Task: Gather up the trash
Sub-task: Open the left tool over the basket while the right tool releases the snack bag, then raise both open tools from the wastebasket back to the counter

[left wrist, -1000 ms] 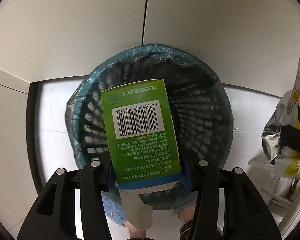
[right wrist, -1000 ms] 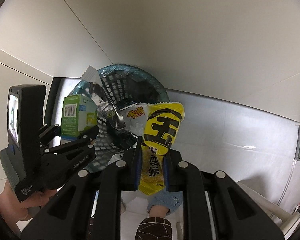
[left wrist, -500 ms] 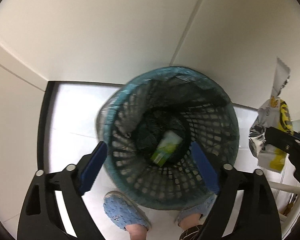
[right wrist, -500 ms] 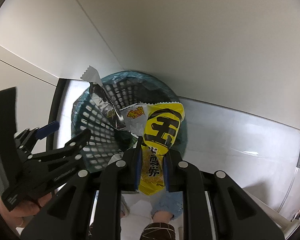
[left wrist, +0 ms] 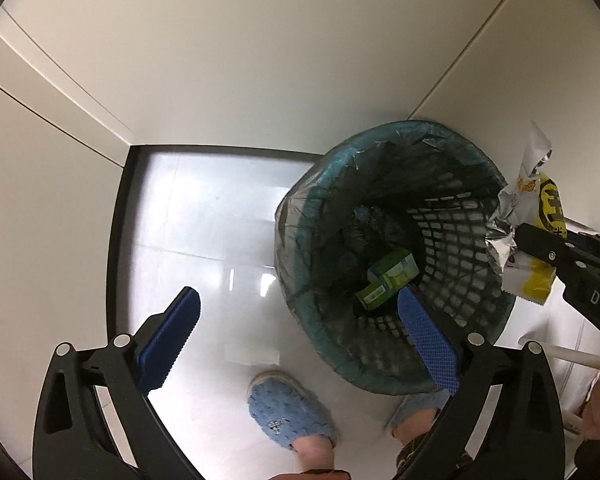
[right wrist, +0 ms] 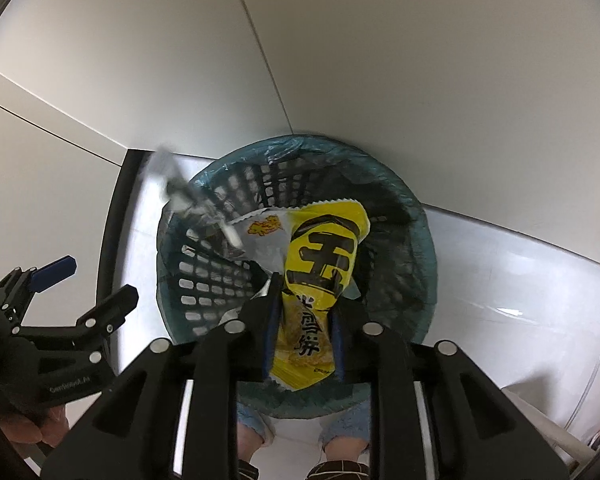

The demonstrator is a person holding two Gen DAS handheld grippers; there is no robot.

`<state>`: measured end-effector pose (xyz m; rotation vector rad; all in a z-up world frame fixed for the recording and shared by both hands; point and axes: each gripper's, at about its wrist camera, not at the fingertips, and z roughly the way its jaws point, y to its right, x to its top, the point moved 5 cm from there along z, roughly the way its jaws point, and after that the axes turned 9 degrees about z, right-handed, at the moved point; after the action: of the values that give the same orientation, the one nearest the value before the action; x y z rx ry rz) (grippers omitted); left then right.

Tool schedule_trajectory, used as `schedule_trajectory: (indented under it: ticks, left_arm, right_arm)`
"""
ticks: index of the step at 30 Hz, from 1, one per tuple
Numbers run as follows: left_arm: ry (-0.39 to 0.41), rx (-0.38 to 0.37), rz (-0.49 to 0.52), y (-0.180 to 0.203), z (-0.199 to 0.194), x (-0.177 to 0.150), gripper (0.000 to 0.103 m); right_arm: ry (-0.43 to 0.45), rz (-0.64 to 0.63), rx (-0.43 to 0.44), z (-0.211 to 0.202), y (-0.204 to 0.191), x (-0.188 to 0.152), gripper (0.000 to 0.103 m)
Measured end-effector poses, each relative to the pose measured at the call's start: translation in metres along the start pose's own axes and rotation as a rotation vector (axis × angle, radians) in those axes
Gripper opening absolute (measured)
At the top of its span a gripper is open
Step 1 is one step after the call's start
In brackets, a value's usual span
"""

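Observation:
A teal mesh bin [left wrist: 296,216] with a dark liner stands on the white floor in a corner. At its bottom lies a green carton [left wrist: 388,280]. My left gripper [left wrist: 299,298] hangs over the bin's left rim, its jaws opening wide with nothing between them; it also shows at the left of the right wrist view [right wrist: 98,280]. My right gripper [right wrist: 304,300] is above the bin [right wrist: 424,248], jaws starting to open, pads still against a yellow snack wrapper [right wrist: 324,256]. A crumpled silver wrapper [right wrist: 188,200] sticks out beside it, blurred.
White walls close in behind and left of the bin, with a dark baseboard [left wrist: 120,240]. A person's feet in blue slippers [left wrist: 288,416] stand just in front of the bin. A white rack [left wrist: 560,356] is at the right.
The left gripper opened and the green carton fell into the bin; that gripper then shifted left. The right gripper came over the bin with the wrappers and lowered, its gap slightly wider.

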<state>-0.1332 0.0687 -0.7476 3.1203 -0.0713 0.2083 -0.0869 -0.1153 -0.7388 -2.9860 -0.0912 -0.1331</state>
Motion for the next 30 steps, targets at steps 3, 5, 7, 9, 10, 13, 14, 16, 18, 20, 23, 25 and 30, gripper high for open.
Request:
schedule_trajectory:
  ticks: [3,5,7,9,10,13,14,16,18,20,23,25,30]
  left_arm:
    - [0.002,-0.007,-0.025,-0.005,-0.001,-0.001,0.097]
    - [0.008,-0.005,-0.039,-0.007,-0.003,-0.001,0.097]
    - [0.013,-0.004,-0.048,-0.009,-0.004,0.000,0.097]
    - [0.014,0.008,-0.049,-0.010,-0.005,0.001,0.097]
    - [0.012,0.012,-0.049,-0.010,-0.006,0.001,0.097]
    - [0.002,0.024,-0.051,-0.010,-0.009,0.003,0.097]
    - [0.004,0.020,-0.056,-0.010,-0.011,0.003,0.097]
    - [0.014,0.019,-0.069,-0.012,-0.014,0.004,0.097]
    - [0.025,0.025,-0.071,-0.013,-0.021,0.005,0.097]
    - [0.031,0.029,-0.072,-0.014,-0.030,0.007,0.097]
    - [0.038,0.051,-0.073,-0.014,-0.048,0.011,0.097]
    - [0.051,0.067,-0.068,-0.012,-0.065,0.014,0.097]
    - [0.085,0.058,-0.057,-0.007,-0.115,0.022,0.097]
  right_arm:
    - [-0.005,0.001,-0.004,0.004,-0.003,0.000,0.027]
    - [-0.007,0.002,0.001,0.003,-0.004,-0.002,0.035]
    - [0.001,-0.001,-0.001,0.000,-0.006,-0.002,0.047]
    - [0.014,-0.003,-0.004,-0.003,-0.006,-0.001,0.056]
    - [0.017,-0.003,-0.005,-0.003,-0.007,-0.001,0.060]
    - [0.023,0.010,-0.014,-0.010,-0.005,0.000,0.074]
    - [0.025,0.016,-0.020,-0.012,-0.004,0.001,0.078]
    - [0.029,0.026,-0.032,-0.020,-0.002,0.002,0.083]
    - [0.039,0.031,-0.038,-0.029,0.000,0.002,0.086]
    - [0.053,0.034,-0.049,-0.042,0.002,0.003,0.089]
    - [0.077,0.035,-0.063,-0.064,0.003,0.005,0.091]
    - [0.097,0.023,-0.081,-0.082,0.002,0.007,0.093]
    - [0.141,-0.020,-0.121,-0.134,-0.002,0.012,0.093]
